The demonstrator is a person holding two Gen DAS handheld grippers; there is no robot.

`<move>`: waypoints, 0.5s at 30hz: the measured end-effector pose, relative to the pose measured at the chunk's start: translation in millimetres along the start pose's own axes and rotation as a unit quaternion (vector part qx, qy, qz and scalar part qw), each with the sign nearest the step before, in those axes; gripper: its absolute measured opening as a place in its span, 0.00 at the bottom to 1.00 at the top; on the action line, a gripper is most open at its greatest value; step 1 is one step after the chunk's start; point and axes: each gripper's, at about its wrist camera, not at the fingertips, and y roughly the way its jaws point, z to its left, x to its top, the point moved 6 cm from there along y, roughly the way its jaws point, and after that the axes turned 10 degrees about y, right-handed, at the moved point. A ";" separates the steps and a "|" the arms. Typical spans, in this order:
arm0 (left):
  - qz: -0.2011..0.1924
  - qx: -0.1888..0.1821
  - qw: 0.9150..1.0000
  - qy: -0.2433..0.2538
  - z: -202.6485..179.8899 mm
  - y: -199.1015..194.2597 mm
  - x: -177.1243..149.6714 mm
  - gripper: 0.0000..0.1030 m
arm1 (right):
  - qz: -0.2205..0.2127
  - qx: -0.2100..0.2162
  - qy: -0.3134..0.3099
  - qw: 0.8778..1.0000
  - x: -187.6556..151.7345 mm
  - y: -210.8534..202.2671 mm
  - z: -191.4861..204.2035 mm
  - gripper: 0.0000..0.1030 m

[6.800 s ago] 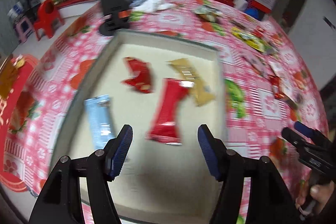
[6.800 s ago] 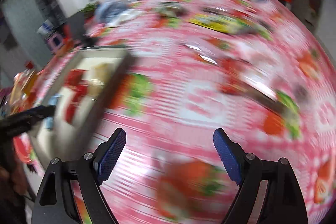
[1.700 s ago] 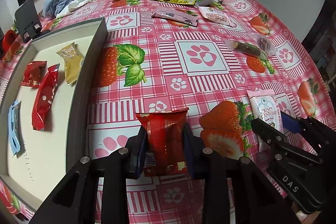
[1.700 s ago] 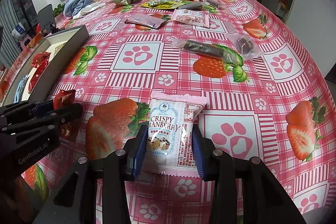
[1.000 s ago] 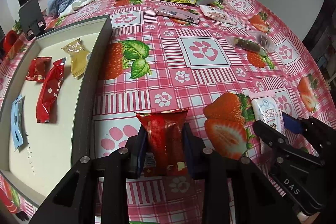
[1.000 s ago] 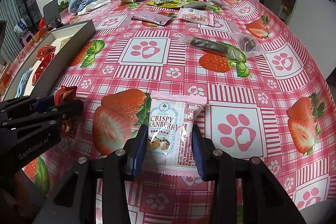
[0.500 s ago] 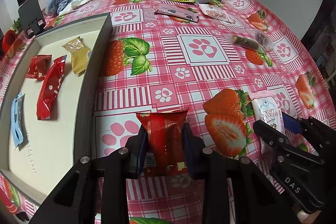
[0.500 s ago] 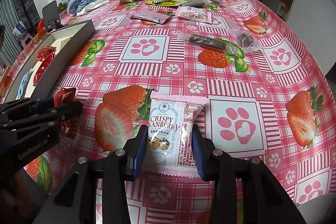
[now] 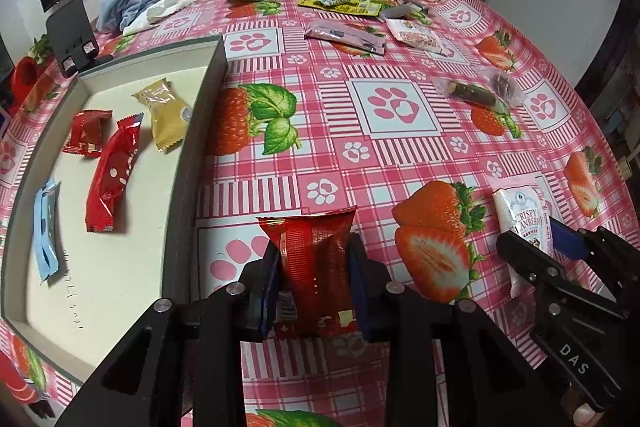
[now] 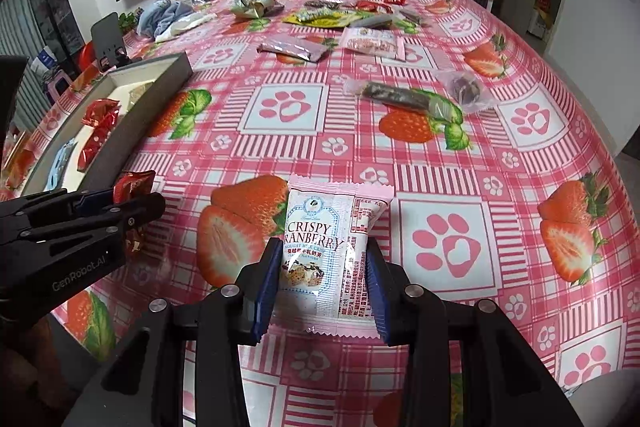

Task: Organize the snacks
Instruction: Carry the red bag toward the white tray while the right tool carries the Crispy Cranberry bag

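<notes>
My left gripper (image 9: 314, 285) is shut on a red snack packet (image 9: 312, 267), held above the strawberry tablecloth just right of the grey tray (image 9: 188, 171). In the tray lie a gold packet (image 9: 164, 113), two red packets (image 9: 114, 173) and a blue one (image 9: 45, 229). My right gripper (image 10: 322, 289) is shut on a pink-and-white Crispy Cranberry packet (image 10: 332, 251). In the right wrist view the left gripper (image 10: 120, 205) shows at the left with its red packet (image 10: 134, 183). The left wrist view has the right gripper (image 9: 548, 247) at its right edge with the cranberry packet (image 9: 522, 215).
Several loose snacks lie across the far half of the table: a dark bar in clear wrap (image 10: 400, 95), a purple packet (image 10: 292, 49), a pink packet (image 10: 372, 45), a yellow-green bag (image 10: 320, 17). A cloth heap (image 10: 168, 17) and a black stand (image 10: 108, 39) sit behind the tray.
Both grippers keep their packets and have barely shifted over the last second. Several seconds ago both stood open with nothing held, the left one over the tray.
</notes>
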 end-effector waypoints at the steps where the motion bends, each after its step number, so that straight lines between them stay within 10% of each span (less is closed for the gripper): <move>1: -0.003 0.002 1.000 -0.001 0.8 -2.2 0.9 0.33 | -0.001 0.004 0.002 1.000 1.5 -0.9 0.0 0.40; 15: -0.026 0.017 0.999 -0.037 33.3 -26.6 -0.9 0.33 | 0.009 0.040 -0.023 0.999 2.6 -4.3 29.0 0.40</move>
